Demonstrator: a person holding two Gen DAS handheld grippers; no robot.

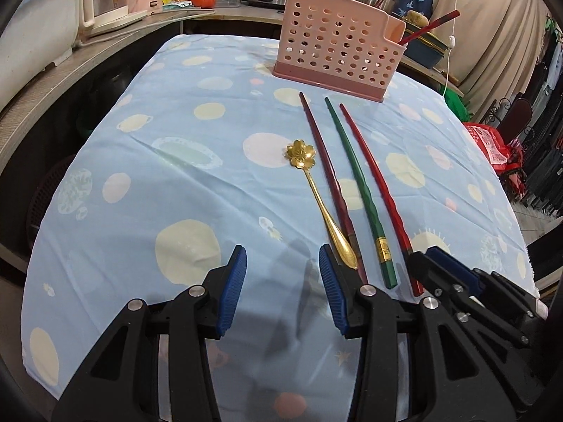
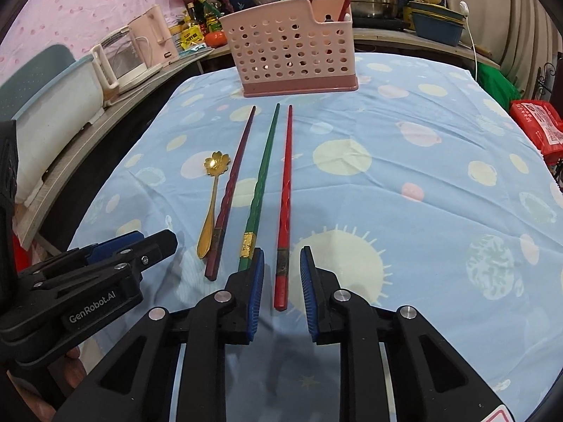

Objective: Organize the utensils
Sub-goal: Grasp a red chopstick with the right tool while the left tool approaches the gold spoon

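Right gripper (image 2: pixel 279 281): jaws part-open, straddling red chopstick (image 2: pixel 285 204), pads clear of it. Left gripper (image 1: pixel 283 288): part-open, empty, gold spoon (image 1: pixel 316 197) at 1 o'clock.

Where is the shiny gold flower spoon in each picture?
Left wrist view: the gold spoon lies mid-picture, left of the dark red chopstick, its handle end by the left gripper's right finger.
Right wrist view: the spoon lies left of centre, again left of that chopstick.
Shared landmark: the pink basket behind.
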